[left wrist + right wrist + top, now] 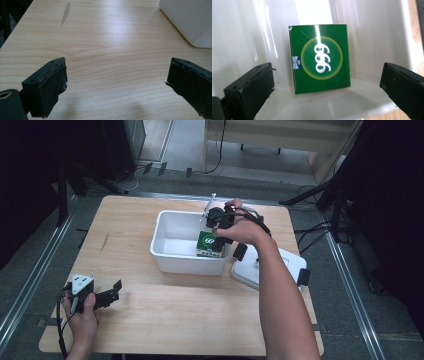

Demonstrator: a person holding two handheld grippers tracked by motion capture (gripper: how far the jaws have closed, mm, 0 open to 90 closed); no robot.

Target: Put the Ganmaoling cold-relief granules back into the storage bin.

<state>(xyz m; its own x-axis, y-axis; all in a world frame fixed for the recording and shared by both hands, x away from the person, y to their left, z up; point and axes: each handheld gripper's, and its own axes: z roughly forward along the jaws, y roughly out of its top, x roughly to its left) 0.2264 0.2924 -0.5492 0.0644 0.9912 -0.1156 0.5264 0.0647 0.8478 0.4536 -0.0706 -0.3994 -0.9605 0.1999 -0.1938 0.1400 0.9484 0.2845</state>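
Note:
A green box (209, 244) printed with white numerals in a yellow ring stands upright inside a white plastic bin (165, 256), against its right end. In the right gripper view the box (320, 58) leans on the bin's back wall (237, 37). My right gripper (216, 231) hangs just above the box, pointing down into the bin. Its jaws stand wide at either side of the box and do not touch it (328, 72). My left gripper (114, 293) rests open at the near left of the table, with bare wood between its jaws (117, 70).
The bin sits at the middle back of a light wooden table (175, 315). A white lid (270, 270) with black clips lies flat just right of the bin, under the right forearm. In the left gripper view a bin corner (190, 20) shows at the upper right.

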